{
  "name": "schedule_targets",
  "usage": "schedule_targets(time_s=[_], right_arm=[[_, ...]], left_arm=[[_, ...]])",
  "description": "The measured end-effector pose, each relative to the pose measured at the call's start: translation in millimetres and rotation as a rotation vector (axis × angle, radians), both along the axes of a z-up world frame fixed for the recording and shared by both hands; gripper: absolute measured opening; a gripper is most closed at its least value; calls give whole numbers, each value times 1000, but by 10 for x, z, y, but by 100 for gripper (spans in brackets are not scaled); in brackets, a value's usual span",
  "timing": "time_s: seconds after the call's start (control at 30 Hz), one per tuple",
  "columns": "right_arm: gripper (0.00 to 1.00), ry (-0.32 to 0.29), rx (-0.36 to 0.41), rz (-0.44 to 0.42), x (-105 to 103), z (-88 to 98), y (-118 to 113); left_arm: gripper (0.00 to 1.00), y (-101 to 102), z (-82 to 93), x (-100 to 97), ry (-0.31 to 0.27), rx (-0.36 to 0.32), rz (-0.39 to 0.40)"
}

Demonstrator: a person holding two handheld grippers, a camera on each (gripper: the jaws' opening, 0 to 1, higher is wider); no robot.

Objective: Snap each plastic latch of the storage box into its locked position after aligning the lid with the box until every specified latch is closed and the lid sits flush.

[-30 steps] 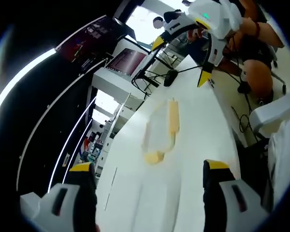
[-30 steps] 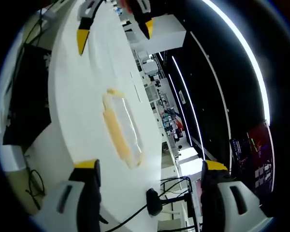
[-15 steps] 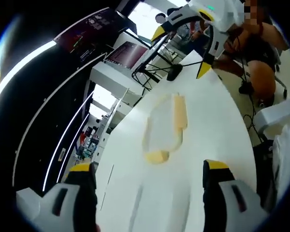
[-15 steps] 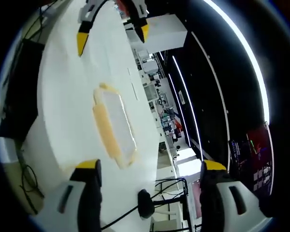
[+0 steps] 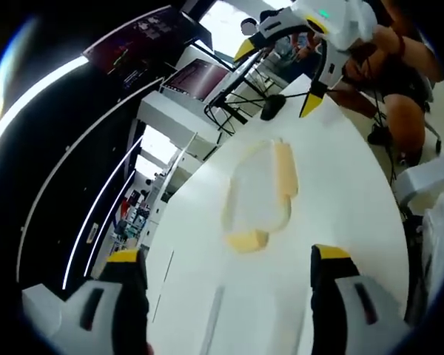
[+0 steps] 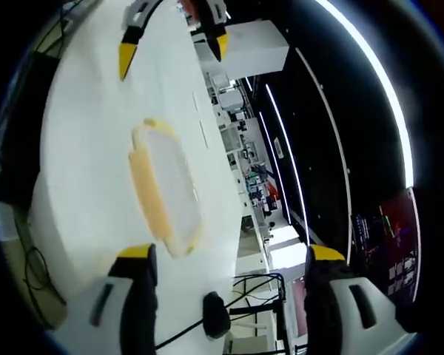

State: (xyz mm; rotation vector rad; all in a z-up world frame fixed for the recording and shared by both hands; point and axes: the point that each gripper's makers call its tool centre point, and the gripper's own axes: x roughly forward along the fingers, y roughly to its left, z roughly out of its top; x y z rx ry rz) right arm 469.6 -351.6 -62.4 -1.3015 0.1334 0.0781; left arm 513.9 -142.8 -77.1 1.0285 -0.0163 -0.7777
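My left tool [image 5: 220, 277], jaws spread and empty, faces the storage box [image 5: 259, 200] lying mid-counter [image 5: 340, 200]; my right tool [image 6: 223, 274], equally spread, views it from the opposite side. Neither touches a yellow latch [image 6: 149, 194]. I judge pressing one latch alone could slide the box or tilt its lid.

Your left gripper [image 5: 229, 259] shows pale grey jaws with dark slots and yellow tips at the frame's bottom, your right gripper [image 6: 226, 255] looks the same, and its white housing at upper right carries a green light.
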Motion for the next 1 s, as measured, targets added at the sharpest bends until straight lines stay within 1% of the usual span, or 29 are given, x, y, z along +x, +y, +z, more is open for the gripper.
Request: schedule_targets(time_s=[0.1, 0.13, 0.27, 0.33, 0.53, 0.67, 0.8, 0.87, 0.93, 1.0], right_arm=[[82, -9, 0, -9, 32, 25, -9], [82, 2, -8, -4, 34, 12, -3], [82, 5, -9, -2, 66, 16, -4], [82, 7, -8, -6, 80, 16, -19], [81, 15, -20, 1, 151, 26, -39], [81, 19, -26, 4, 213, 34, -48], [81, 26, -33, 6, 267, 37, -59], [81, 28, -36, 6, 296, 45, -76], [80, 31, -31, 2, 318, 48, -94], [79, 36, -33, -1, 336, 39, -108]], left_arm=[[91, -19, -13, 44, 8, 4, 5], [91, -22, -8, 59, 6, 3, 5], [92, -65, -23, 79, 17, 0, -4], [92, -65, -35, 135, 21, 7, 0], [92, -121, -51, 163, 26, 22, -8], [92, -133, -53, 213, 28, 31, 0], [92, -145, -69, 253, 47, 22, -4], [91, -139, -83, 291, 47, 33, 10], [91, -156, -100, 301, 41, 43, 5], [91, -147, -123, 325, 42, 62, 22]])
